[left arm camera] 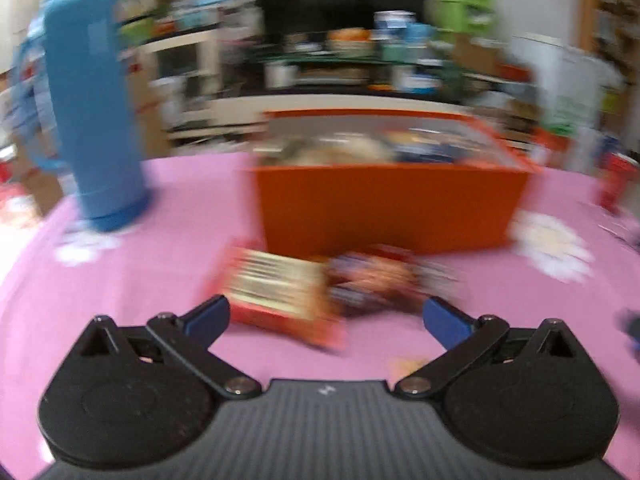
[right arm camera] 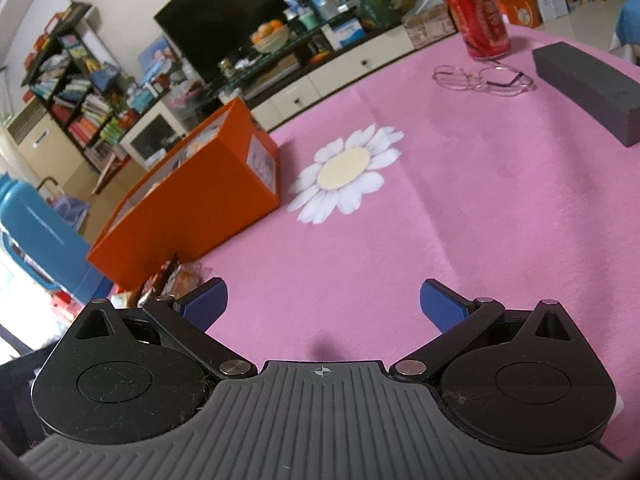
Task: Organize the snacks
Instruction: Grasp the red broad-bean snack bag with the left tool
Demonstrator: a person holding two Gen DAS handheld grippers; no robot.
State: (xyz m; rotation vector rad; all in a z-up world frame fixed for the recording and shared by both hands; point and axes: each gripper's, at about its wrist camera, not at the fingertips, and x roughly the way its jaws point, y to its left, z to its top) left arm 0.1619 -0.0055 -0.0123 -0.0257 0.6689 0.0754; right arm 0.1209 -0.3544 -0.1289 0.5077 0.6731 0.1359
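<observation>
An orange box [left arm camera: 392, 208] holding several snack packets stands on the pink tablecloth; it also shows in the right wrist view [right arm camera: 188, 204]. Two snack packets lie in front of it: a red and cream one [left arm camera: 280, 292] and an orange and blue one [left arm camera: 376, 280]. My left gripper [left arm camera: 326, 318] is open and empty, just short of these packets; the view is motion-blurred. My right gripper [right arm camera: 323, 304] is open and empty over bare tablecloth, right of the box. Snack packets [right arm camera: 176, 280] show by its left finger.
A tall blue flask [left arm camera: 96, 120] stands left of the box, also in the right wrist view [right arm camera: 36, 236]. A red can [right arm camera: 480, 16], glasses [right arm camera: 484, 78] and a dark grey case [right arm camera: 588, 88] sit at the far right. A daisy print [right arm camera: 348, 172] marks the cloth.
</observation>
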